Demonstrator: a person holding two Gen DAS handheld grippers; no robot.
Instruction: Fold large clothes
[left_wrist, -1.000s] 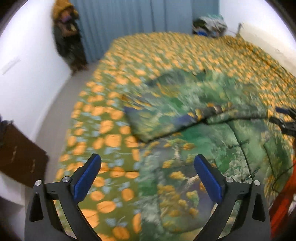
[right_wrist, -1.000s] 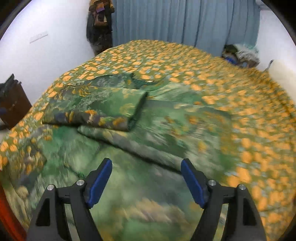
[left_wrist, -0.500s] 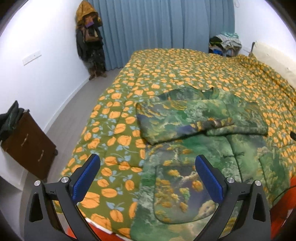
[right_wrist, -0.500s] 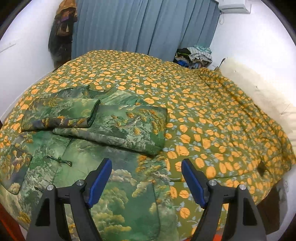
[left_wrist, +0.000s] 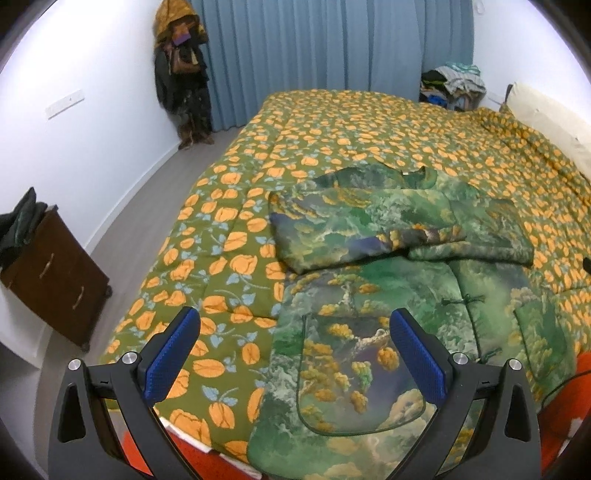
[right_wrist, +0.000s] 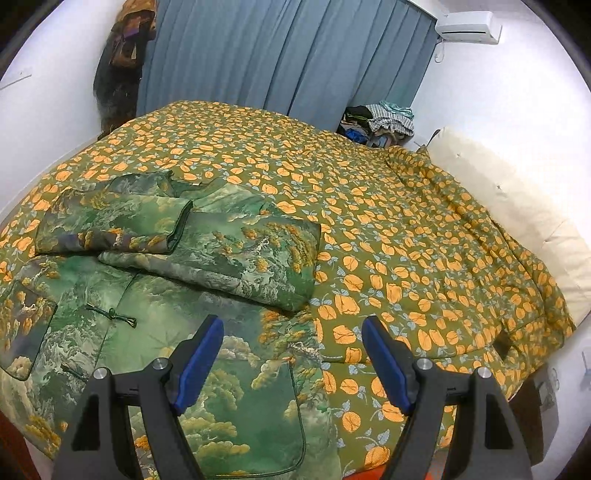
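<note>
Jacket (left_wrist: 388, 280) on the bed's near edge
Its sleeves (right_wrist: 207, 240) lie folded across it; the quilt (right_wrist: 369, 206) lies beneath; pillow (right_wrist: 517, 206) at right.

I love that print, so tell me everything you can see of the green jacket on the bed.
The jacket is padded-looking, printed with green landscape and yellow trees. It lies flat, front up, on the quilt, hem at the near bed edge. Both sleeves are folded across the chest, the left one overlapping the other. It has knotted frog fastenings down the middle, two dark-piped patch pockets and a stand-up collar. Neither gripper touches it.
</note>
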